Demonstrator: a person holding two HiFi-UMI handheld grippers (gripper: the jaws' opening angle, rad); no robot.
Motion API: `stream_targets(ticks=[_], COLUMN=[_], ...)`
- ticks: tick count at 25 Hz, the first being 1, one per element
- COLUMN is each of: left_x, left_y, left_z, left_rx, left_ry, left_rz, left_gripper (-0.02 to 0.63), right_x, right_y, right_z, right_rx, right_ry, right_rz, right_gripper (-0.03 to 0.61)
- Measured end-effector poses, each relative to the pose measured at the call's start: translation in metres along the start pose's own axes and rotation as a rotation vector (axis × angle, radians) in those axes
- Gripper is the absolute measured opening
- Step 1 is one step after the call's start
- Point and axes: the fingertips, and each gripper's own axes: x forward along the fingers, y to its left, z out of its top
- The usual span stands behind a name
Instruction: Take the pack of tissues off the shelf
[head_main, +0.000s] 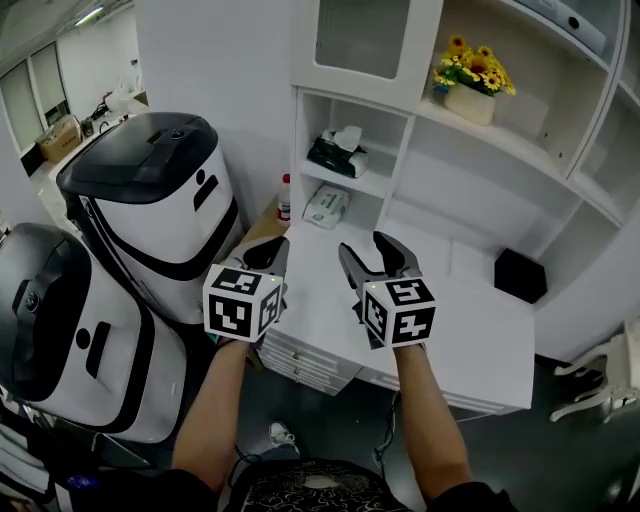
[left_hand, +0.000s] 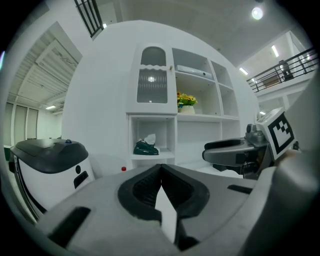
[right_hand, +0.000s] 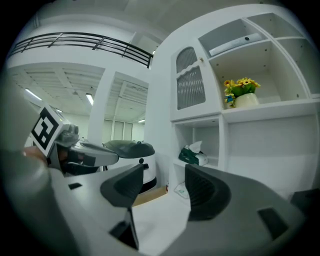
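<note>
Bare forearms (head_main: 215, 400) reach forward side by side over the white desk top (head_main: 480, 330). The grey left gripper (head_main: 268, 252) is closed and empty, while the right gripper (head_main: 366, 248) has its jaws apart and is empty.

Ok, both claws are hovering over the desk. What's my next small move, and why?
Probably ease the right claw forward and up toward the green tissue pack in the shelf cubby. Its jaws stand apart with nothing between them, while the left claw is shut, and the pack sits untouched well ahead of both.

Grey claws (head_main: 277, 243) (head_main: 365, 247), black-patterned marker cubes (head_main: 242, 302) (head_main: 398, 310)
</note>
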Motion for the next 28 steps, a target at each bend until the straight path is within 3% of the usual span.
stream_targets(ticks=[11, 28], left_x=[0.031, 0.051], left_y=[0.053, 0.081], left_z=[0.01, 0.014], left_rx=[0.002, 0.033], left_ry=[0.0, -0.007], left_rz=[-0.059, -0.108], left_gripper=[0.009, 0.009], right_x=[0.056, 0.099], right_y=[0.004, 0.005], right_z=[0.014, 0.036], right_rx=[-0.007, -0.057], right_ry=[0.027, 0.028], right_rz=[-0.056, -0.1], right_gripper=[0.271, 0.29])
